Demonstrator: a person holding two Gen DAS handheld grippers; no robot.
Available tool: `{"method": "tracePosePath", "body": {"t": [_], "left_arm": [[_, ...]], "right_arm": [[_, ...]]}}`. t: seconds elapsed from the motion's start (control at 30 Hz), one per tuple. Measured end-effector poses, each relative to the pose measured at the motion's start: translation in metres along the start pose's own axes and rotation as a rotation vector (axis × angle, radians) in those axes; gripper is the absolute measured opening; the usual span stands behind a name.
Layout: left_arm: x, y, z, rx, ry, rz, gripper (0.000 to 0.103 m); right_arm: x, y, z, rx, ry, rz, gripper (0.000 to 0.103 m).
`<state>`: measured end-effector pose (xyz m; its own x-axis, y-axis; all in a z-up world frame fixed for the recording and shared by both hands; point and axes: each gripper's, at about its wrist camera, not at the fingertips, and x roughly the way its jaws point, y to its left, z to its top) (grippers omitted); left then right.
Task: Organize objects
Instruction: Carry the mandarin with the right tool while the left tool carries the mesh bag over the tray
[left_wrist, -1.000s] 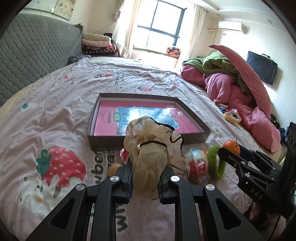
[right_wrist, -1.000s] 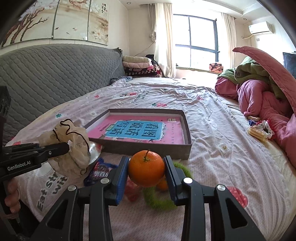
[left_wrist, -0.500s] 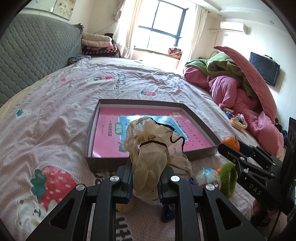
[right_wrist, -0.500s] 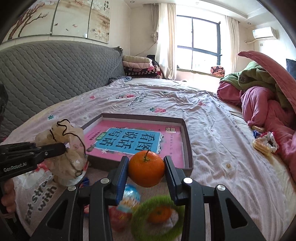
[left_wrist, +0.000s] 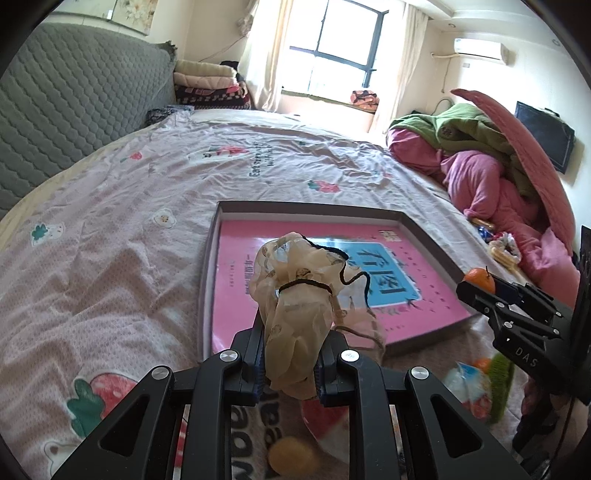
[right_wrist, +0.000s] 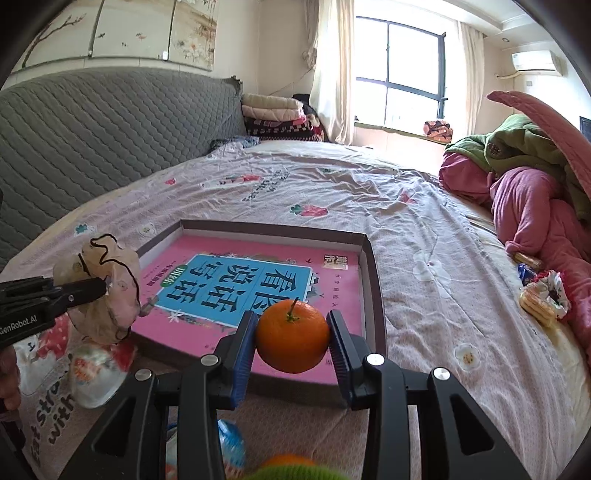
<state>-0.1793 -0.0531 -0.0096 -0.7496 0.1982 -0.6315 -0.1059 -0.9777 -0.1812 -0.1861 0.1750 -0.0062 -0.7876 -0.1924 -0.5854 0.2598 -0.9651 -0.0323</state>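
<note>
Grippers clamp a round, glossy orange (right_wrist: 292, 340) and a crumpled beige scrunchie (left_wrist: 299, 295).

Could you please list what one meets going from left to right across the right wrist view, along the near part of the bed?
Left gripper → beige scrunchie → orange between the right jaws → snack packets → pink bedding.

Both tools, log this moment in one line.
left tool: shut on scrunchie | right tool: shut on orange | both near tray
</note>
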Motion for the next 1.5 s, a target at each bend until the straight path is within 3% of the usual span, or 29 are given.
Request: {"method": "tracePosePath", "body": {"t": [0.83, 1.5], "left_arm": [[0.058, 0.021, 0.016, -0.024, 0.080, 0.049, 0.020], [0.067, 0.020, 0.014, -0.014, 0.099, 0.055, 0.026]], "right_arm": [[0.067, -0.017, 0.005, -0.049, 0.170, -0.027, 0.039], [0.072, -0.022, 0.005, -0.035, 0.187, -0.019, 0.039]]}}
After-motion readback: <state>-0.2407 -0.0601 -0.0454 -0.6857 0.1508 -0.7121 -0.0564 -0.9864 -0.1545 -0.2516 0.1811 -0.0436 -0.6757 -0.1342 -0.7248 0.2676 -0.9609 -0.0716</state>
